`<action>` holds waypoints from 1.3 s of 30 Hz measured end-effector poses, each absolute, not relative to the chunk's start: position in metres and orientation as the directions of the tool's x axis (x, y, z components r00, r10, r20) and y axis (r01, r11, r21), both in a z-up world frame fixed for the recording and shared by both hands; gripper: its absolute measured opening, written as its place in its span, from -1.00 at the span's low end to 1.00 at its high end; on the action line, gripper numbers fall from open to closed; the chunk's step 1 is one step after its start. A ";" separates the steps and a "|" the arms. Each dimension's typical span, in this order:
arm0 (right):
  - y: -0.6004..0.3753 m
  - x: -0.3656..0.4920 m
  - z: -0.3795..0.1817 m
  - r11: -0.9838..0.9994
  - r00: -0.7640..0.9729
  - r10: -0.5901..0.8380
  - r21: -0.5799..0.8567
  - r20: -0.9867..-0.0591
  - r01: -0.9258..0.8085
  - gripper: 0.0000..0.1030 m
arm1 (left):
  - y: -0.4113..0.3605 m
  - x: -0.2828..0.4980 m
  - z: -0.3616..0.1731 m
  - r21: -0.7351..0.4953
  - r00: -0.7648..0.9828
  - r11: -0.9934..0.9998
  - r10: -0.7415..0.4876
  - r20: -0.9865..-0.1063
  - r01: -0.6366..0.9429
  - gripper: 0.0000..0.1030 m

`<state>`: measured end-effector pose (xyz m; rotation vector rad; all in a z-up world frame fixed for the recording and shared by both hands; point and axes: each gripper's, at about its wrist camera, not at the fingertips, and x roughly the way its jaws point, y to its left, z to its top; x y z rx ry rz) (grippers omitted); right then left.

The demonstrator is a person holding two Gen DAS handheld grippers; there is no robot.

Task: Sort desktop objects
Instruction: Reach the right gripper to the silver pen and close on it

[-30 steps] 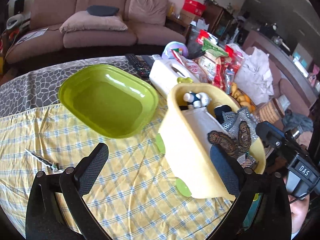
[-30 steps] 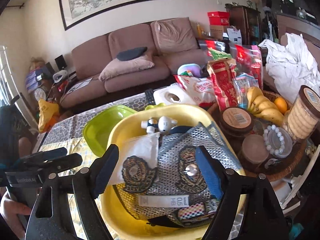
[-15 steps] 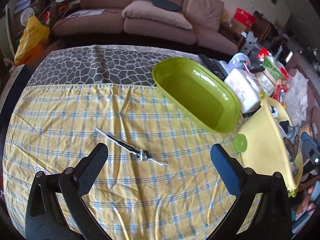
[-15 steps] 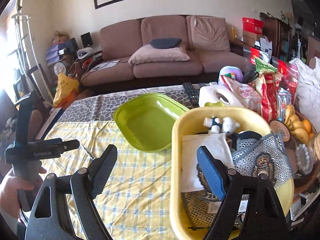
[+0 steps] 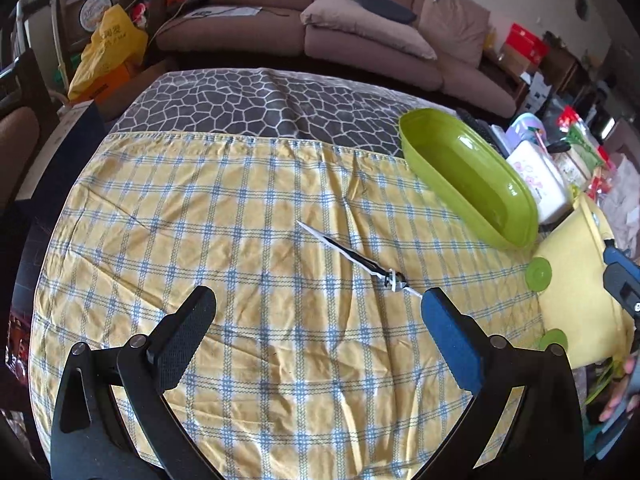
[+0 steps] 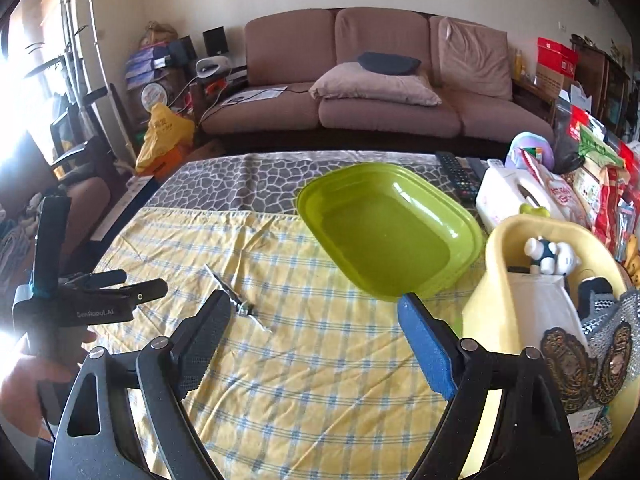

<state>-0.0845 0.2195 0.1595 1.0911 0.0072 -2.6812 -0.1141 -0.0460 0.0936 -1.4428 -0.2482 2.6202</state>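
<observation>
A thin black-and-white pen-like object lies on the yellow checked cloth. My left gripper hovers open just short of it, nothing between its fingers. An empty green tray sits behind it to the right. Beside that stands a yellow bin holding a small white figure, a white pouch and embroidered patches. My right gripper hangs over the cloth between pen and bin, its jaws opening and empty. In the right wrist view, the left gripper's body shows at the left, held by a hand.
A white tissue box, remote controls and snack bags crowd the table's right side. A grey patterned cloth covers the far part of the table. A brown sofa stands beyond.
Both grippers swung left, away from the yellow bin and over the checked cloth. The pen has come into the middle of the left wrist view. The right jaws stand wider apart.
</observation>
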 end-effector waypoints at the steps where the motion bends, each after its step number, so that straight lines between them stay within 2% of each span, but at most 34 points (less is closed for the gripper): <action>1: 0.214 -0.088 0.155 -0.968 -0.684 -0.232 0.093 -0.692 0.235 0.79 | -0.050 -0.111 0.092 -0.211 -0.530 -0.977 0.199 -0.825 -0.038 1.00; 5: 0.195 -0.100 0.136 -0.961 -0.646 -0.253 0.112 -0.720 0.251 0.85 | -0.068 -0.101 0.080 -0.230 -0.516 -0.973 0.201 -0.833 -0.008 1.00; 7: 0.187 -0.107 0.126 -0.961 -0.628 -0.253 0.114 -0.736 0.254 0.99 | -0.075 -0.099 0.071 -0.234 -0.495 -0.972 0.198 -0.846 0.010 1.00; 13: 0.163 -0.132 0.094 -0.948 -0.569 -0.286 0.142 -0.771 0.284 0.99 | -0.088 -0.100 0.064 -0.231 -0.484 -0.973 0.192 -0.854 0.021 1.00; 20: 0.130 -0.153 0.051 -0.930 -0.519 -0.270 0.080 -0.811 0.359 0.93 | -0.095 -0.105 0.059 -0.223 -0.459 -0.974 0.181 -0.870 0.038 1.00; 27: 0.117 -0.163 0.021 -0.923 -0.511 -0.276 0.075 -0.814 0.378 0.44 | -0.104 -0.105 0.061 -0.278 -0.458 -0.959 0.226 -0.860 0.050 1.00; 30: 0.110 -0.163 0.017 -0.917 -0.523 -0.267 0.047 -0.809 0.396 0.36 | -0.108 -0.106 0.064 -0.295 -0.461 -0.954 0.240 -0.854 0.049 1.00; 33: 0.102 -0.164 0.010 -0.912 -0.513 -0.247 0.018 -0.822 0.409 0.08 | -0.112 -0.108 0.064 -0.312 -0.460 -0.948 0.252 -0.851 0.058 1.00; 35: 0.100 -0.163 0.008 -0.911 -0.520 -0.244 0.010 -0.818 0.412 -0.02 | -0.114 -0.108 0.063 -0.327 -0.457 -0.943 0.264 -0.850 0.064 1.00; 37: 0.100 -0.163 0.009 -0.910 -0.516 -0.261 0.029 -0.816 0.414 -0.46 | -0.116 -0.109 0.062 -0.346 -0.454 -0.936 0.279 -0.846 0.069 1.00; 39: 0.100 -0.163 0.011 -0.913 -0.520 -0.252 0.023 -0.816 0.406 -0.52 | -0.117 -0.109 0.060 -0.371 -0.451 -0.926 0.300 -0.841 0.074 1.00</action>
